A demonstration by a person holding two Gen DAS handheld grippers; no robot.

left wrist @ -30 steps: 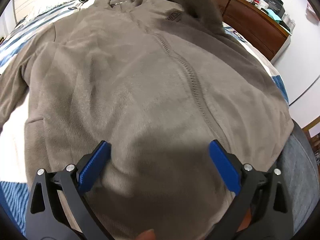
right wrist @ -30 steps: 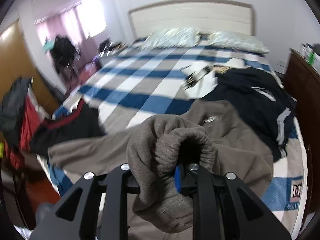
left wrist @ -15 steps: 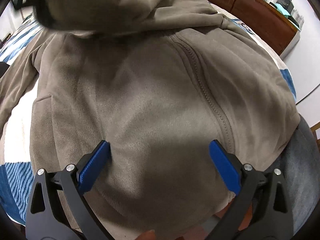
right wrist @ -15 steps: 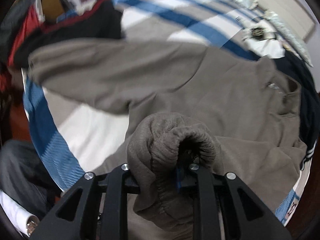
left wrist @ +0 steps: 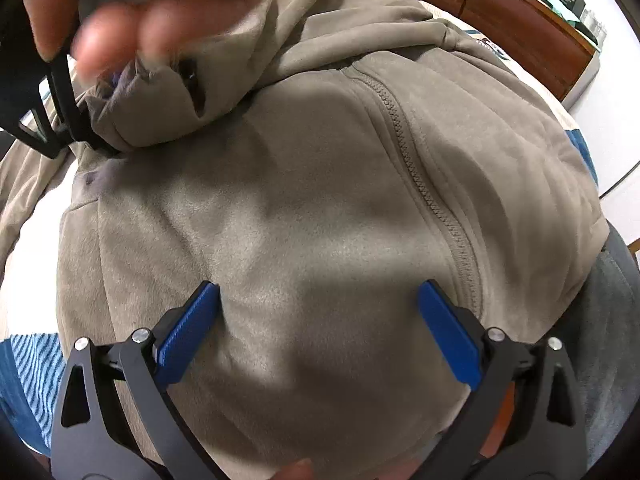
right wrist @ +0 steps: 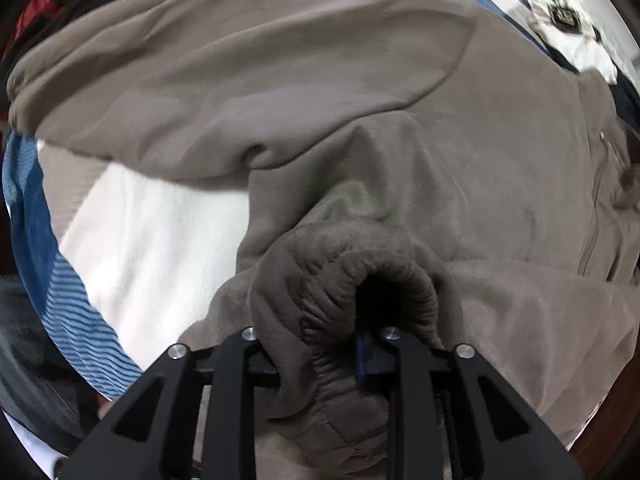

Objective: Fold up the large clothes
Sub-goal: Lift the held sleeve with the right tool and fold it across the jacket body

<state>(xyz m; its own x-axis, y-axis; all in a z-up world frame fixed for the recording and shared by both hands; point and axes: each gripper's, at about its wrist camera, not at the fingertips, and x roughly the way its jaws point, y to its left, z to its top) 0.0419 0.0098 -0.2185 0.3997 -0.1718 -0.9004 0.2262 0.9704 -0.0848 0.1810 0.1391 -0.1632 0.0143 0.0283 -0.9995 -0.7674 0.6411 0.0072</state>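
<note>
A large taupe fleece jacket [left wrist: 328, 200] lies front-up on the bed, its zipper [left wrist: 416, 168] running down the middle. My left gripper [left wrist: 318, 320] is open, its blue pads resting on the jacket's lower front. My right gripper [right wrist: 320, 352] is shut on the ribbed sleeve cuff [right wrist: 340, 300] and holds it low over the jacket's body. In the left wrist view that cuff [left wrist: 160, 108] and the right gripper [left wrist: 92, 120] sit at the upper left, with the sleeve folded across the chest. The other sleeve [right wrist: 240, 80] stretches out to the left.
The bed has a blue, white and grey checked cover [right wrist: 52, 280]. A dark wooden dresser [left wrist: 520, 28] with small items stands along the bed's right side. Dark and white clothes [right wrist: 572, 36] lie near the jacket's collar. The person's jeans-clad leg [left wrist: 608, 340] is at the right edge.
My right gripper has carried the sleeve cuff across and down over the jacket's chest, toward its left side. My left gripper has stayed open on the lower front.
</note>
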